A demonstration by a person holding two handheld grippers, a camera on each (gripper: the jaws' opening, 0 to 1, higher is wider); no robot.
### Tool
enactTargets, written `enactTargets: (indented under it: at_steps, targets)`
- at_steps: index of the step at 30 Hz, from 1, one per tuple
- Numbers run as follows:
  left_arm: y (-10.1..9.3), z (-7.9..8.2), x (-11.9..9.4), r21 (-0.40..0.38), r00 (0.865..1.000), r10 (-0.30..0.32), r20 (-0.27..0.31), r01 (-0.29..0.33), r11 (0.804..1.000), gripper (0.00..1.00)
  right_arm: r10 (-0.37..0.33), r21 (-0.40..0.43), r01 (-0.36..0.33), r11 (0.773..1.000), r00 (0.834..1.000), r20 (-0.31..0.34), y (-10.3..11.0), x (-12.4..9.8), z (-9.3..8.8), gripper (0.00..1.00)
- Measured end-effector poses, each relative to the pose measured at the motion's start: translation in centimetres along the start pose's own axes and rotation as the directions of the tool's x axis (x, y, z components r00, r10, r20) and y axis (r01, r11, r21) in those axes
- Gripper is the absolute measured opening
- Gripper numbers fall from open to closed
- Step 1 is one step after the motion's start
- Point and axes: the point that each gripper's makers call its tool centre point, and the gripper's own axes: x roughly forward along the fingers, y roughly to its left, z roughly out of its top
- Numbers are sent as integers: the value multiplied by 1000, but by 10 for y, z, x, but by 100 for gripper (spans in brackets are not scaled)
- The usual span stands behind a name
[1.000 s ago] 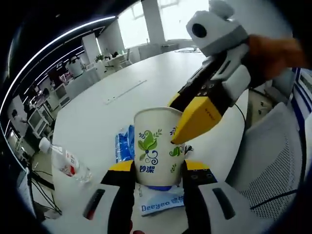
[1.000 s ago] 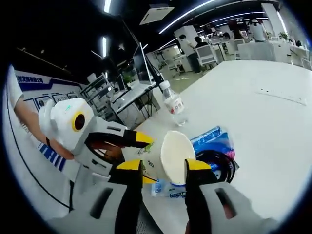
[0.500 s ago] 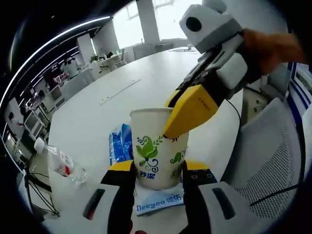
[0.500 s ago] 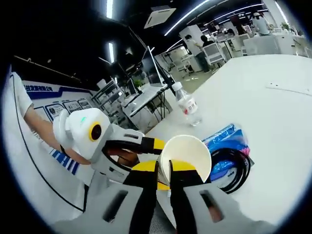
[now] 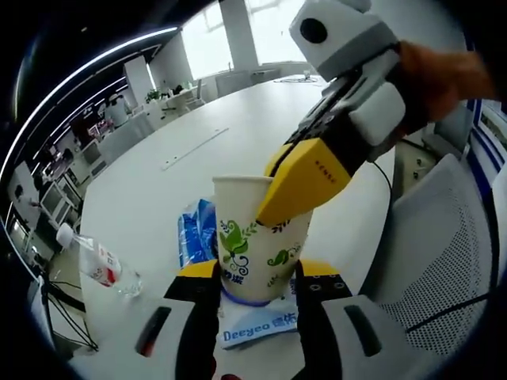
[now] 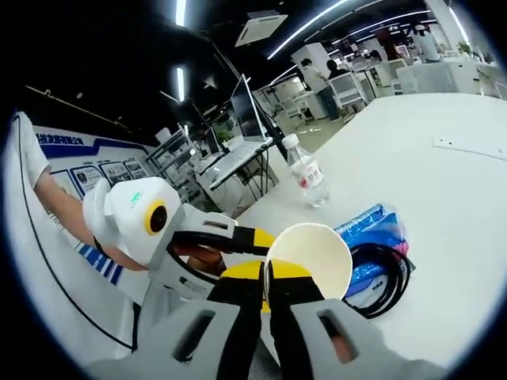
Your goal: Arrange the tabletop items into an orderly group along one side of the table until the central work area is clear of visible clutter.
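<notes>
In the left gripper view, the left gripper (image 5: 255, 279) stood at 6 o'clock with its yellow-tipped jaws spread wide, one either side of the foot of a paper cup (image 5: 257, 237). Whether the jaws touched the cup could not be told. The cup, printed with green leaves, stood tilted above a white Deegeo packet (image 5: 257, 327) lying on the white table (image 5: 158, 190). From 2 o'clock the right gripper (image 5: 287, 186) reached in, its yellow jaw lying over the cup's rim and outer wall, with a hand (image 5: 444, 79) behind it. A blue pack (image 5: 190, 233) lay just beside the cup at 9 o'clock, and farther toward 8 o'clock a water bottle (image 5: 99, 265) lay on its side near the table edge. A white mesh chair (image 5: 444, 245) sat at 3 o'clock.

In the right gripper view, the right gripper (image 6: 265, 286) rose from 6 o'clock with its jaws drawn narrow, pinching the cup's (image 6: 313, 257) rim between them; the cup's open mouth faced the camera. The left gripper (image 6: 245, 237) came in from 9 o'clock, held by a bare arm (image 6: 63, 218), its yellow tip just beside the cup. Beyond the cup at 3 o'clock lay a coiled black cable (image 6: 384, 273) touching the blue pack (image 6: 372, 229). Farther off at 1 o'clock was the bottle (image 6: 307, 172), and desks with people showed in the distance.
</notes>
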Motion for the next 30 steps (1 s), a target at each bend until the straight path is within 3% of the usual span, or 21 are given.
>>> enactTargets:
  at_steps: [5,11,20,24,27,30]
  targets:
    - [6,-6,-1,7,999,29,-15,-28,1000,35,-20,8,19,1000,999,26,-2,2,3,0]
    - [11,-19,-3,-53,998,46,-33,-47,997,34,-52,9,52,999,998,38,-8,3,3,0]
    - [24,-24,-8,-140,997,70,-24,-73,987,35,-83,17,82,996,995,46,-20,-1,6,0]
    - [31,-26,-10,-198,996,83,-14,-84,977,36,-93,12,92,996,995,45,-24,-2,8,0]
    - [38,-29,-13,-294,994,106,1,-100,951,36,-98,9,97,995,994,47,-27,-3,11,0]
    - [47,-33,-16,-320,992,126,5,-118,940,37,-101,4,101,995,994,45,-29,-3,12,0]
